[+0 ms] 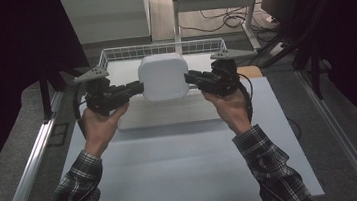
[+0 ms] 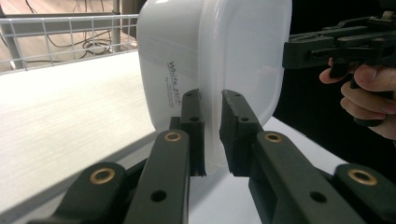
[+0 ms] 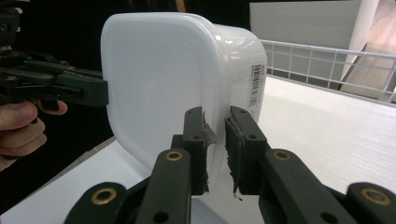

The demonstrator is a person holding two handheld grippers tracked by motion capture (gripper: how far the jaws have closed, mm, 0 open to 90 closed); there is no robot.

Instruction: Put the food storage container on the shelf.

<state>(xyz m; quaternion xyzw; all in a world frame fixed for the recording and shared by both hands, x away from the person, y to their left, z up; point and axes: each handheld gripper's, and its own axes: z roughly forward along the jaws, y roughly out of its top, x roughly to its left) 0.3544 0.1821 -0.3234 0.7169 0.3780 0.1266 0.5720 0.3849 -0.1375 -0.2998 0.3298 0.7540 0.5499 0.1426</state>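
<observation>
Grip done: left gripper and right gripper each pinch opposite rims of white plastic container — held in air above table, before wire basket. Remaining — carry, set down, release.

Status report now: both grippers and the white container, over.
Left gripper shut on white container rim. Right gripper shut on the opposite rim. Container held above the table; wire basket behind.
</observation>
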